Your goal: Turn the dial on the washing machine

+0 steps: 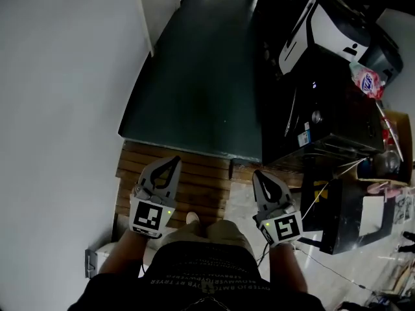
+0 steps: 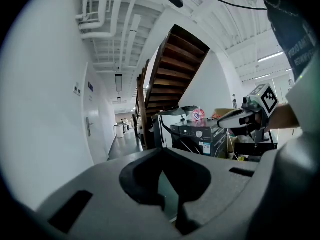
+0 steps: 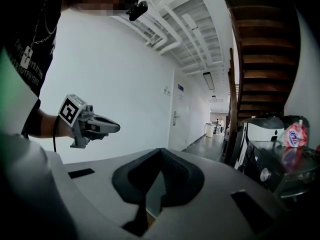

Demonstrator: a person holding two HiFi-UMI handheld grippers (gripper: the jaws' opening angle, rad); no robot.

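Note:
The black washing machine [image 1: 324, 118] stands to my right, with its round dial [image 1: 316, 116] on the front panel. The dial [image 2: 199, 134] also shows in the left gripper view, and the dial [image 3: 265, 174] sits at the right edge of the right gripper view. My left gripper [image 1: 174, 161] and right gripper [image 1: 258, 173] hang side by side in front of my body, well short of the machine. Both are shut with nothing between the jaws. Seen from its own camera, the left gripper [image 2: 161, 150] has its tips together, and so does the right gripper [image 3: 160, 150].
A white-and-black appliance [image 1: 331, 31] stands beyond the washing machine, with a pink bag [image 1: 366, 81] on top. A wooden slatted step [image 1: 194, 180] lies under the grippers, and dark green floor [image 1: 201, 76] lies ahead. A white wall [image 1: 58, 109] runs on the left. Cluttered black frames [image 1: 350, 212] stand at right.

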